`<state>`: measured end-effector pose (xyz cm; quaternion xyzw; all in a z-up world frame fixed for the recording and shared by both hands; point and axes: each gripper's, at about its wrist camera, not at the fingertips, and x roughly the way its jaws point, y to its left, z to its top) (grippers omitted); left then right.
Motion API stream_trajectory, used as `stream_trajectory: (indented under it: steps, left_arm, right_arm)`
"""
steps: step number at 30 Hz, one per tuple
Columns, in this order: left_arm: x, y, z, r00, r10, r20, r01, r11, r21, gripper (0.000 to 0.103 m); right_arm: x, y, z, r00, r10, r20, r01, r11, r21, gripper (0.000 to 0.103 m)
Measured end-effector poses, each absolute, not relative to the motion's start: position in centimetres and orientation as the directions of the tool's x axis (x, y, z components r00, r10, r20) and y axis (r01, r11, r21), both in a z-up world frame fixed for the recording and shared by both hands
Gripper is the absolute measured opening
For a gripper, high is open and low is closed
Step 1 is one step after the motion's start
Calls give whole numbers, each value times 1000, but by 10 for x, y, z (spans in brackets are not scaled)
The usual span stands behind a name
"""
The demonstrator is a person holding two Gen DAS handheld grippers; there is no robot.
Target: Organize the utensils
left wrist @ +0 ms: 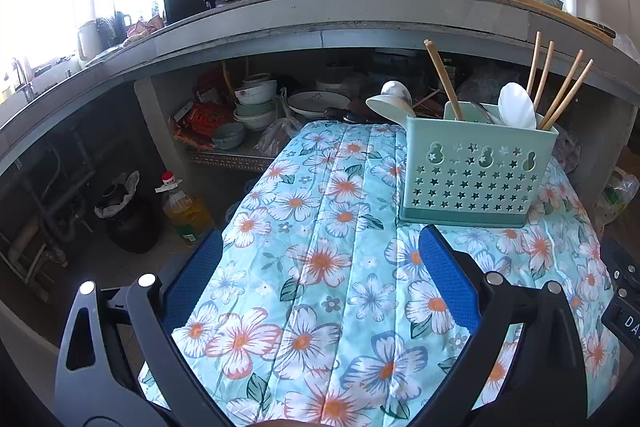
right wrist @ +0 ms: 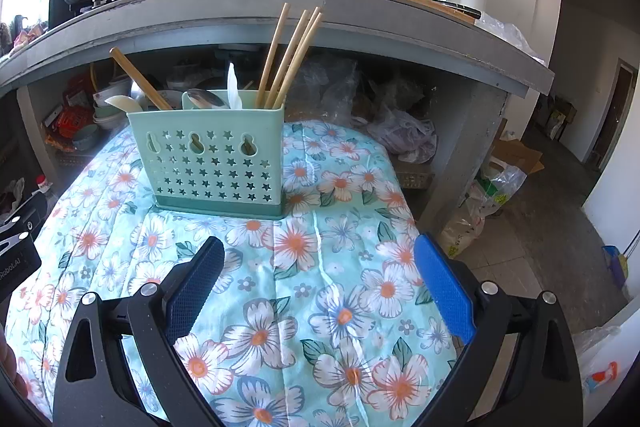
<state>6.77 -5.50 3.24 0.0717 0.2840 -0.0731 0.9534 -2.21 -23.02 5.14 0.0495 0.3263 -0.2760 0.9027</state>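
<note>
Your work surface is the desk under a quilted turquoise cloth printed with white and orange flowers, and nothing loose lies on the part of it you can see. The pale green plastic utensil caddy with star-shaped holes stands upright toward the far side, ahead and to the right of your left claw and ahead and slightly left of your right claw. Both claws hover above the cloth with their blue pads spread wide, pinching nothing.

The sorting looks nearly finished, so inspect before you reach. Four wooden chopsticks lean together in the right compartment, while another wooden pair leans in the left one beside the white ceramic spoon. A white plastic spoon and a metal spoon sit in the middle. If you move the stray pair, steady the caddy with one claw, pinch both sticks high, and lift straight up so the light caddy does not tip.
</note>
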Motion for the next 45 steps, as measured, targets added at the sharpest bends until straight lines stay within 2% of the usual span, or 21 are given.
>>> stream_trajectory:
  steps: [45]
  left_arm:
    - [69,-54,29,809,-106,-578,188,979,83,94]
  right_arm:
    - [-22,-230,52,635,-465,-617,531,843,-89,93]
